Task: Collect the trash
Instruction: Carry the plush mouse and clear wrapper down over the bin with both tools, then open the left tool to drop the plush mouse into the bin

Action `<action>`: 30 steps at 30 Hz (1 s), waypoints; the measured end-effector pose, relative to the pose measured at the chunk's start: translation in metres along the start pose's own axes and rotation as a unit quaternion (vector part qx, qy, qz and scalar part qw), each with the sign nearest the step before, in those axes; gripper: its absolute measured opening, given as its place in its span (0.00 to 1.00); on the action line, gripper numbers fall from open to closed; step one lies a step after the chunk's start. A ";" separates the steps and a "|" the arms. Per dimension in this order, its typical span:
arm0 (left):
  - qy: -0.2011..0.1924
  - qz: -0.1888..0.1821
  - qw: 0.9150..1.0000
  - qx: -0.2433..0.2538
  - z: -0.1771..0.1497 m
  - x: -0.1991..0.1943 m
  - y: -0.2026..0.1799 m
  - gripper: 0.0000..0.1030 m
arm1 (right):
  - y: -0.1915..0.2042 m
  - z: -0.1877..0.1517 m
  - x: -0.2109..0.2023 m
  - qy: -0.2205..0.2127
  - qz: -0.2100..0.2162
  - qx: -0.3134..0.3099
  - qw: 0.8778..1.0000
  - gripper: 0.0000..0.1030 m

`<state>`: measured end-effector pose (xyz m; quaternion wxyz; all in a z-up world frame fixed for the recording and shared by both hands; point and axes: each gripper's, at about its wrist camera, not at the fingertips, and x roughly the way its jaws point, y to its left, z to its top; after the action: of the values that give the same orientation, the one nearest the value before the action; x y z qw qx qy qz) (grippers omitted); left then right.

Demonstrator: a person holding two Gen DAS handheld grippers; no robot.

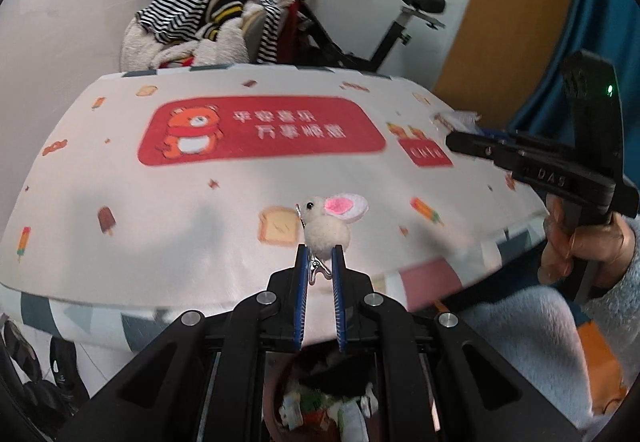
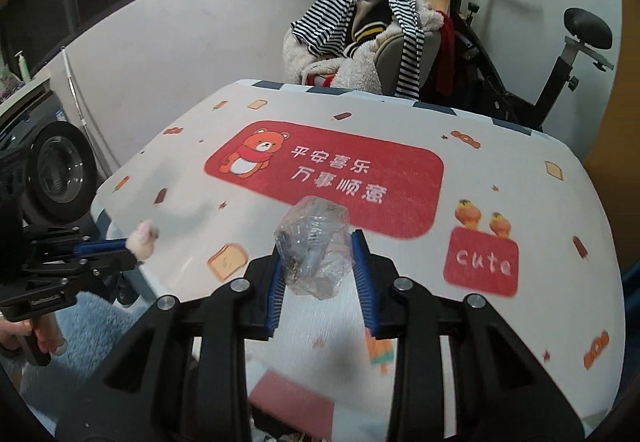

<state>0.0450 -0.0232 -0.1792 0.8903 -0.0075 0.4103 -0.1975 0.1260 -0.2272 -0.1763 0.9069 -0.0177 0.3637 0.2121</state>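
Over the cartoon-print tablecloth (image 2: 500,177), left gripper (image 1: 320,258) clamps a plush mouse (image 1: 326,219), right gripper (image 2: 320,266) pinches crumpled plastic (image 2: 314,246) mid-frame; next, I reckon, the bin (image 1: 320,398) at bottom centre.

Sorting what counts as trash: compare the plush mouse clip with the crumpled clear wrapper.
The plush mouse clip is opaque, fluffy white with a pink ear; the crumpled clear wrapper is see-through and creased. The mouse keeps a neat round shape; the wrapper is irregular. Shared: each is pinched in a tool, mouse in the left tool, wrapper in the right tool.
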 end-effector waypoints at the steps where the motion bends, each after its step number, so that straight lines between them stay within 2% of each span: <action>1: 0.004 -0.003 1.000 0.003 -0.005 0.000 -0.003 0.11 | 0.001 -0.005 -0.006 -0.002 0.001 -0.001 1.000 0.33; 13: 0.069 -0.022 0.997 0.032 -0.083 0.012 -0.031 0.11 | 0.017 -0.062 -0.045 -0.016 0.010 0.017 1.000 0.33; 20: 0.087 -0.023 0.995 0.053 -0.107 0.018 -0.035 0.11 | 0.026 -0.086 -0.045 -0.013 0.016 0.036 0.999 0.33; 25: 0.090 -0.023 0.994 0.050 -0.116 0.018 -0.033 0.13 | 0.028 -0.101 -0.041 -0.008 0.019 0.060 0.998 0.33; 26: 0.088 -0.022 0.995 0.051 -0.115 0.018 -0.034 0.21 | 0.029 -0.104 -0.040 -0.007 0.020 0.063 0.998 0.33; 27: 0.084 -0.020 0.995 0.052 -0.115 0.016 -0.034 0.38 | 0.030 -0.107 -0.039 -0.006 0.020 0.066 0.998 0.33; 29: 0.065 -0.014 0.996 0.052 -0.114 0.010 -0.035 0.50 | 0.034 -0.113 -0.036 -0.003 0.019 0.067 0.998 0.33; 30: 0.056 -0.007 0.997 0.051 -0.113 0.007 -0.035 0.52 | 0.036 -0.115 -0.035 0.000 0.019 0.067 0.998 0.33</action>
<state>-0.0459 -0.0408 -0.2536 0.8638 0.0460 0.4488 -0.2244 0.0140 -0.2290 -0.2334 0.9017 0.0498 0.3775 0.2047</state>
